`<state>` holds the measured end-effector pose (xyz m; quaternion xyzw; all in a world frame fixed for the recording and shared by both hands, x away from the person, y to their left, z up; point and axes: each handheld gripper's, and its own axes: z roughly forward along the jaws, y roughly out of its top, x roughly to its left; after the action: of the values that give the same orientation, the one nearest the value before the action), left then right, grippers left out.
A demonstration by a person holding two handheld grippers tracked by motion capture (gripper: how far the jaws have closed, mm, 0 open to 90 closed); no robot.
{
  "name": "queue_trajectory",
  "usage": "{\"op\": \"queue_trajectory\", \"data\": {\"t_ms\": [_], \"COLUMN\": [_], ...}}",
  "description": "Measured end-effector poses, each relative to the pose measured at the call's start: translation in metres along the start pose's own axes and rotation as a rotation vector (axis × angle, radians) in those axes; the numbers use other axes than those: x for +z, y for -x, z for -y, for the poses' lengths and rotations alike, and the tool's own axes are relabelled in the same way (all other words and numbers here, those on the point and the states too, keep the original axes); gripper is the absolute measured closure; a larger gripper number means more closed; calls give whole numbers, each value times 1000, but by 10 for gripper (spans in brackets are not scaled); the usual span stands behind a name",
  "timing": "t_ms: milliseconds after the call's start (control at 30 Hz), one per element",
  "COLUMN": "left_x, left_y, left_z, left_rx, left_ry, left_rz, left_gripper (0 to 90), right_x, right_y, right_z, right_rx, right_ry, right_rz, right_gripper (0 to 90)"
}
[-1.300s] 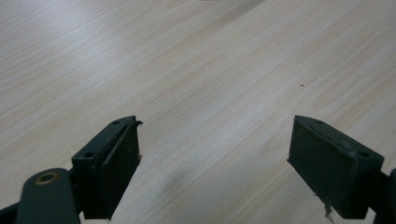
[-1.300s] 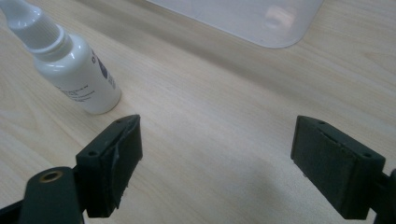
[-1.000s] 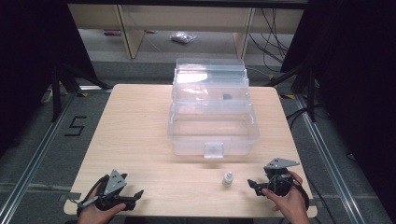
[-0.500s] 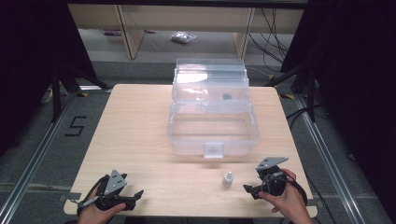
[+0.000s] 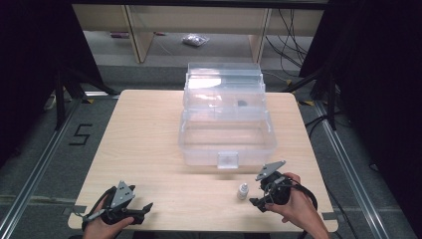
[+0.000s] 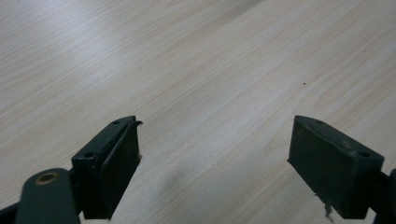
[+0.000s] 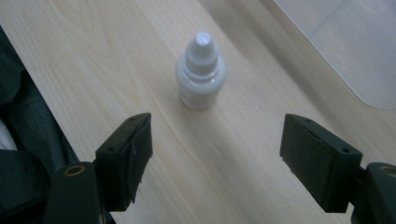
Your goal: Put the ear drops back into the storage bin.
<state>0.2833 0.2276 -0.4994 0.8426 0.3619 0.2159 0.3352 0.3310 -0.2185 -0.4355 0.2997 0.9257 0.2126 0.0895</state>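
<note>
Right tongs [image 5: 258, 196] near the bench's front right, jaws apart and just been closing, nothing between them; aimed at small white dropper bottle [image 7: 201, 71], upright on the bench [image 5: 149, 129], just ahead of the jaws, not touching. Same bottle [image 5: 242, 190] just left of those tongs, in front of clear plastic box [image 5: 226, 134] standing open mid-bench. Left tongs [image 5: 140, 209] at front left corner, jaws wide over bare wood, holding nothing.

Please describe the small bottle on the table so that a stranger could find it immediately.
Start at the large clear plastic box in the middle of the wooden table. Before its front right corner stands a white dropper bottle, the only small loose object on the tabletop.
</note>
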Motion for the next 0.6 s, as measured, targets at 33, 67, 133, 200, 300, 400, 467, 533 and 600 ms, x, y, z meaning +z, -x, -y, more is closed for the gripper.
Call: {"op": "queue_trajectory", "data": {"t_ms": [33, 67, 133, 200, 300, 400, 467, 533, 600], "left_x": [2, 2, 2, -1, 2, -1, 1, 1, 1], "left_y": [2, 2, 2, 0, 2, 0, 2, 2, 1], "left_z": [0, 0, 0, 0, 0, 0, 0, 0, 0], "left_rx": [-33, -35, -34, 2, -41, 3, -37, -38, -30], "left_ry": [25, 26, 27, -5, 31, -4, 25, 26, 19], "left_rz": [-3, -4, -2, 13, 0, 12, 6, 8, 6], "left_gripper": [159, 158, 158, 158, 158, 158, 158, 158, 158], "right_x": [0, 1, 3, 6, 8, 11, 14, 20, 21], "right_y": [0, -2, -2, -1, -2, -2, -3, -4, -4], "right_z": [-3, -5, -10, -18, -23, -29, -33, -39, -40], "right_rx": [-18, -18, -39, -79, -92, -113, -121, -149, -156], "right_ry": [-5, -13, -33, -56, -76, -100, -116, -139, -143], "right_rz": [-9, -14, -8, 8, 1, -11, -16, -32, -35], "right_gripper": [288, 290, 298, 320, 331, 342, 352, 378, 381]}}
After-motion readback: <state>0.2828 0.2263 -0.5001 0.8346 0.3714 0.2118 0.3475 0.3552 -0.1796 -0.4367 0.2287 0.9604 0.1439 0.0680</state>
